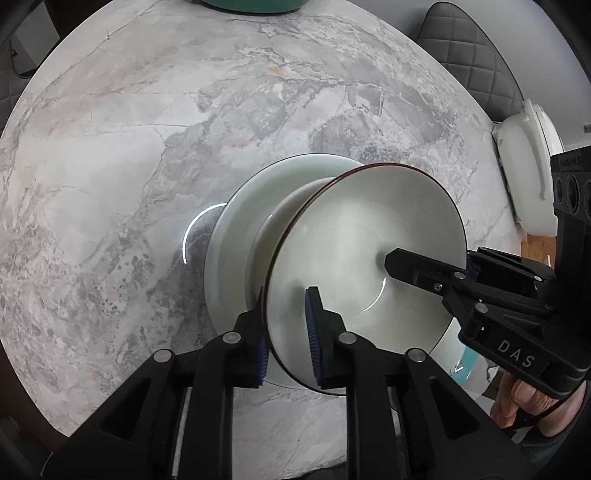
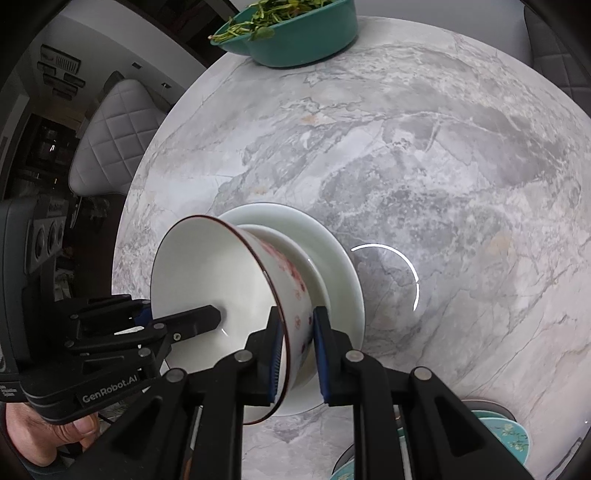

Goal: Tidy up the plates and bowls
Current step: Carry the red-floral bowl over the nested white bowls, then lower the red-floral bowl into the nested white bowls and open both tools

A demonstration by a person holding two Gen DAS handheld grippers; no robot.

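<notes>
Both grippers straddle the red-rimmed bowl's (image 2: 221,288) rim: left gripper (image 1: 286,332) narrowly apart, right gripper (image 2: 297,354) clamping it; bowl sits nested in white dishes (image 2: 332,254); teal basin (image 2: 306,37) holds greens (image 2: 280,11).

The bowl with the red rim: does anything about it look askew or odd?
Yes. The bowl sits tilted on the white plates, not nested level. Both tools straddle its rim: the left tool and the right tool.
</notes>
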